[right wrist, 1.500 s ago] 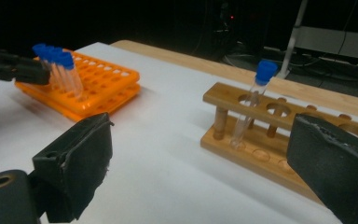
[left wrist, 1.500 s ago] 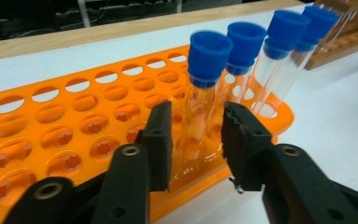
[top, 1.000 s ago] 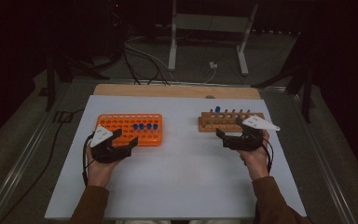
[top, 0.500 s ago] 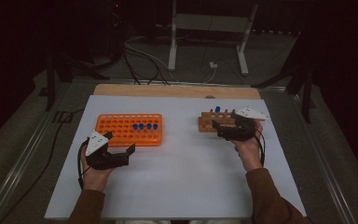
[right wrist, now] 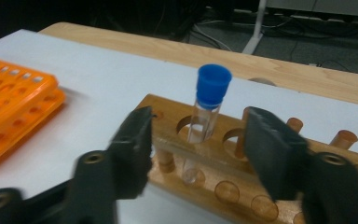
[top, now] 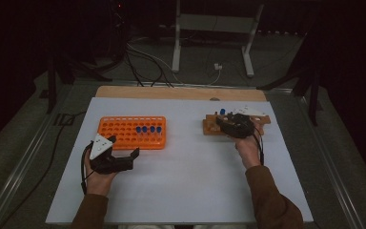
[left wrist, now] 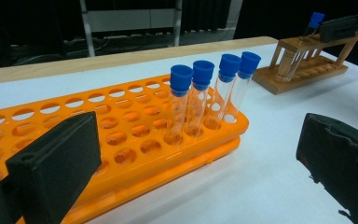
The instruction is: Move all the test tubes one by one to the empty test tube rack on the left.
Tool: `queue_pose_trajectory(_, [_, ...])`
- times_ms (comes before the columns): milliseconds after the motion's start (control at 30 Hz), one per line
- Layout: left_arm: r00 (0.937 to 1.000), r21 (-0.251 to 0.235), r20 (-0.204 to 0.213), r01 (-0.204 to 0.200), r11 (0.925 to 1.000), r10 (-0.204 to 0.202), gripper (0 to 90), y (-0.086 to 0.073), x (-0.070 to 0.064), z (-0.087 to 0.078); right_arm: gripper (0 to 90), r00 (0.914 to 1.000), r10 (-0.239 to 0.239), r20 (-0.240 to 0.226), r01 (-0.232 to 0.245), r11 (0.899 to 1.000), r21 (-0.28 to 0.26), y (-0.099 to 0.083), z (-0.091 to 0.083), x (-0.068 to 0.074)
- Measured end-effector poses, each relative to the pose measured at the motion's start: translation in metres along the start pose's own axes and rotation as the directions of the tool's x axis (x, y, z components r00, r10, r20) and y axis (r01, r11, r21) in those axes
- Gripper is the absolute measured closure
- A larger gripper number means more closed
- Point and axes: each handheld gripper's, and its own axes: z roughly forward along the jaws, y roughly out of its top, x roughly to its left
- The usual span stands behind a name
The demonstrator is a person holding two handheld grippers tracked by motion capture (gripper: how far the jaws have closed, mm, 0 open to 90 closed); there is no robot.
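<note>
An orange tube rack lies left of centre with several blue-capped glass tubes upright in its right end. My left gripper rests just in front of the rack, open and holding nothing; its jaws stand wide apart before the rack's near edge. At the right a wooden rack carries one blue-capped tube. My right gripper hovers over that wooden rack, open, one jaw on each side of the tube and slightly nearer than it, not touching.
The white table top spreads between and in front of the two racks. A bare wooden strip runs along the far edge. Beyond it are cables and a metal stand on a dark floor.
My right gripper has moved forward and left onto the wooden rack, up to its tube. My left gripper has drawn back a little from the orange rack toward the person.
</note>
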Motion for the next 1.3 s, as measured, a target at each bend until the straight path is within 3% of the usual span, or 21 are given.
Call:
queue_pose_trajectory(233, [1.0,0.0,0.0,0.002,1.0,-0.002,0.6,0.0,0.0,0.0,59.9,0.9994,0.031,0.016,-0.031,0.999,-0.017,-0.002,0.01,-0.003])
queue_pose_trajectory(400, [1.0,0.002,0.0,0.004,1.0,-0.004,0.6,0.0,0.0,0.0,63.4,0.9992,0.034,0.021,-0.034,0.999,-0.029,-0.003,0.012,-0.004])
queue_pose_trajectory(667, [1.0,0.007,0.001,0.003,1.0,-0.003,0.6,-0.001,-0.001,0.001,68.6,0.9993,-0.032,0.017,0.032,0.999,-0.019,0.005,0.015,0.003])
queue_pose_trajectory(867, [1.0,0.005,0.0,0.006,1.0,-0.006,0.6,-0.001,0.0,0.0,74.2,0.9995,-0.032,0.01,0.032,0.999,-0.006,0.002,0.02,0.007])
queue_pose_trajectory(1067, [1.0,0.007,0.0,0.005,1.0,-0.005,0.6,-0.001,0.0,0.0,76.8,0.9987,-0.035,0.036,0.035,0.999,-0.004,0.003,0.019,0.007])
queue_pose_trajectory(1300, [1.0,0.011,0.0,0.003,0.9999,-0.003,0.6,0.0,-0.001,0.001,76.8,0.9985,-0.039,0.038,0.042,0.997,-0.059,0.013,0.005,0.006])
